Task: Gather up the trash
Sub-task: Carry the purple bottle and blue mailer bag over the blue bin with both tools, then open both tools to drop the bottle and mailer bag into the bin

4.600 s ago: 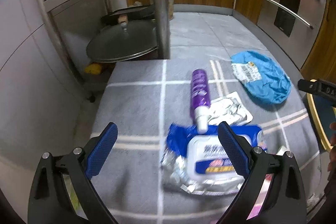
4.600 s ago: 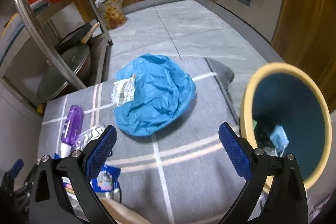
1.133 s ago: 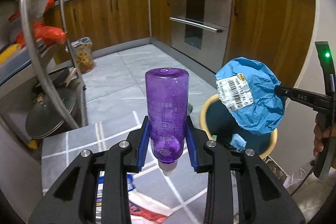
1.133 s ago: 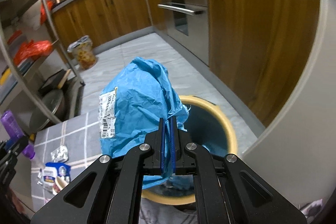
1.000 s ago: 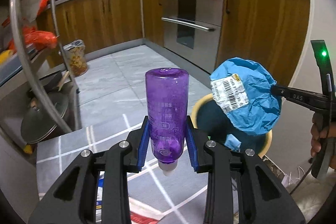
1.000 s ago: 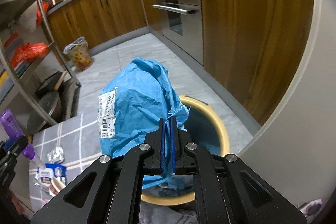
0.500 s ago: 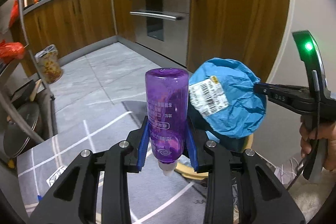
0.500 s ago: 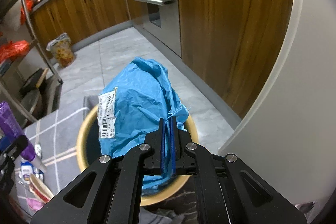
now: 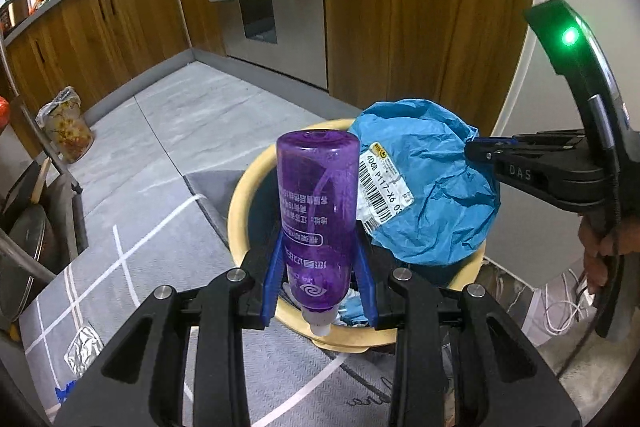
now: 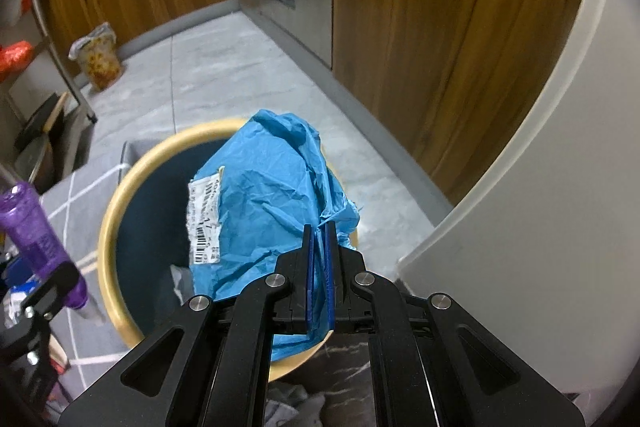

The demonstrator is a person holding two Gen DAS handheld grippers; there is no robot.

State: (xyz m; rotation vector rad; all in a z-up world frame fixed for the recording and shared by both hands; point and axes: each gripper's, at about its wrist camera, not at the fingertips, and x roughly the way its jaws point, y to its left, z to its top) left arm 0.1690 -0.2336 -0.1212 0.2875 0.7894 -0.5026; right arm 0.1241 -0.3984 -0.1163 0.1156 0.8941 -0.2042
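Observation:
My left gripper (image 9: pixel 319 281) is shut on a purple plastic bottle (image 9: pixel 316 211), held cap end toward the camera over the near rim of the yellow-rimmed bin (image 9: pixel 240 195). In the right wrist view that bottle (image 10: pixel 34 227) shows at the left edge. My right gripper (image 10: pixel 319 251) is shut on a crumpled blue plastic bag (image 10: pixel 264 203) with a barcode label, hanging over the bin (image 10: pixel 108 219). From the left wrist view the bag (image 9: pixel 432 195) hangs above the bin's far right side, pinched by the right gripper (image 9: pixel 476 151). Some trash lies in the bin's dark inside.
The bin stands at the corner of a grey checked rug (image 9: pixel 132 291). A silver foil wrapper (image 9: pixel 82 347) lies on the rug at the left. Wooden cabinets (image 9: pixel 420 7) and an oven stand behind, a white wall (image 10: pixel 540 227) to the right, a metal rack (image 9: pixel 36 163) at left.
Both grippers have come down and closer to the bin. The bottle and the blue bag now hang right over its mouth, where a second ago the bin was farther off.

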